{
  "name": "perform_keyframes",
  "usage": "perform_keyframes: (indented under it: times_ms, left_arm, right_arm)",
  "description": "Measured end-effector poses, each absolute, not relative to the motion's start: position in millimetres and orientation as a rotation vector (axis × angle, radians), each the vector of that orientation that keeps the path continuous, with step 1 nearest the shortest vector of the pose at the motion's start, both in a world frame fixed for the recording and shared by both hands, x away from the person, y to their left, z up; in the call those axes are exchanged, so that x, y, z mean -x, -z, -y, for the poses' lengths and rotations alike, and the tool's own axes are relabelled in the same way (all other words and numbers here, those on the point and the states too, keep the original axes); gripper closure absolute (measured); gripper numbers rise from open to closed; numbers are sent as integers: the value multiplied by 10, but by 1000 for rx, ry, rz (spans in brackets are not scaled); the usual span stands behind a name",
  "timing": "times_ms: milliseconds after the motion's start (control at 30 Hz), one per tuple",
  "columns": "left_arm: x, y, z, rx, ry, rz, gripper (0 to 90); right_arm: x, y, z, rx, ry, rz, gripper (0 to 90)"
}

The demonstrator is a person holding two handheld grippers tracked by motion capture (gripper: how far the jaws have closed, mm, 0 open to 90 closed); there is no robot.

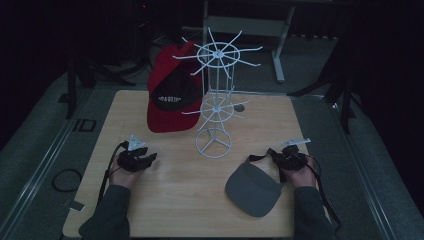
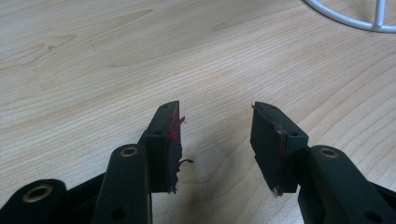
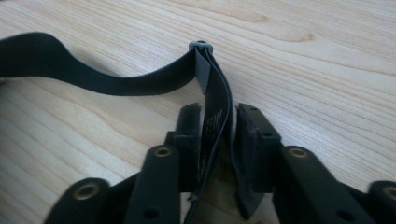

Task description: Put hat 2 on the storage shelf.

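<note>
The right gripper (image 3: 217, 116) had its fingers clamped on the strap (image 3: 212, 100) of the grey visor (image 1: 252, 189); the left gripper (image 2: 215, 140) rested on the worktop (image 2: 93, 60), fingers apart.

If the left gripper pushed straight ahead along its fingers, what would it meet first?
Probably the white wire rack's round base: bare table lies ahead of the open left gripper before it, though depth is unclear.
</note>
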State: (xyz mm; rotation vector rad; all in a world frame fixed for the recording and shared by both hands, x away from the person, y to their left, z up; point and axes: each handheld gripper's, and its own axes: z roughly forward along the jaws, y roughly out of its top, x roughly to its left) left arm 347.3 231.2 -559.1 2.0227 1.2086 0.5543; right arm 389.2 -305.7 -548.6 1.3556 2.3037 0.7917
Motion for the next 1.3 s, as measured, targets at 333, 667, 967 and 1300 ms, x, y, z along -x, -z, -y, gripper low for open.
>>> perform_keyframes:
  times_ms: [333, 667, 967, 1300]
  left_arm:
    - [-3471, 5596, -2298, -2032, -563, -1209, 534]
    - [-3473, 5601, -2293, -2037, -564, -1210, 534]
    - [-3473, 5600, -2291, -2039, -568, -1209, 534]
    - [-3471, 5601, -2282, -2039, -571, -1210, 534]
  right_arm:
    - [-3965, 5452, 2939, -1387, -736, -2322, 788]
    - [-4068, 5436, 2880, -1402, -705, -2329, 757]
    - [-4117, 5430, 2827, -1350, -675, -2352, 871]
    - [-4005, 5366, 2747, -1266, -754, -2271, 877]
